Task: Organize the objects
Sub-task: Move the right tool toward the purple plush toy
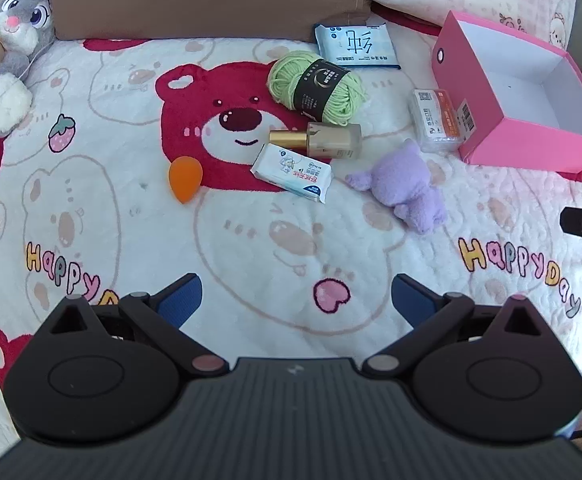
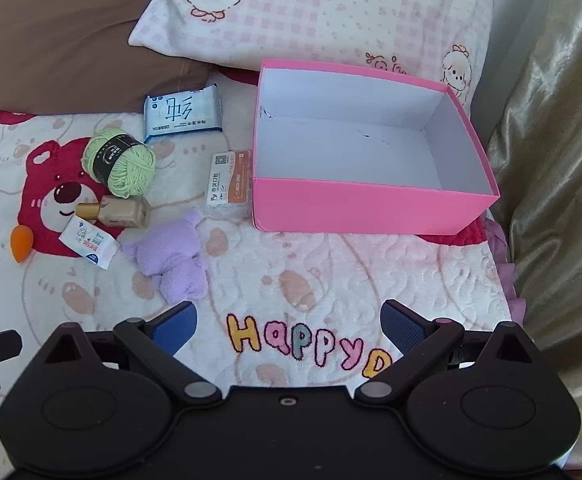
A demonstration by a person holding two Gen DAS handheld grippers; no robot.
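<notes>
Both grippers hang over the bear-print blanket (image 1: pixel 251 240), tipped steeply down, and neither has hold of anything. The left gripper (image 1: pixel 295 304) has its blue pads spread as wide as they go, with only blanket between them; the right gripper (image 2: pixel 289 330) is just as wide, straddling the "Happy" lettering.

Everything to be tidied lies beyond the fingertips. Ahead of the left fingers sits a cluster: an orange makeup sponge (image 1: pixel 186 179) off toward the left finger's side, a small white wipes packet (image 1: pixel 292 173) touching a gold-capped bottle (image 1: pixel 323 141), and past that a ball of green yarn (image 1: pixel 317 86) and a blue-and-white tissue pack (image 1: pixel 355 45). A purple plush toy (image 1: pixel 405 188) lies ahead of the left gripper's right finger (face down, as far as I can tell).

From the right gripper, the pink box (image 2: pixel 371 208) stands straight ahead of the fingers, open and bare inside. A clear packet with an orange label (image 2: pixel 230 184) rests against its left wall.
</notes>
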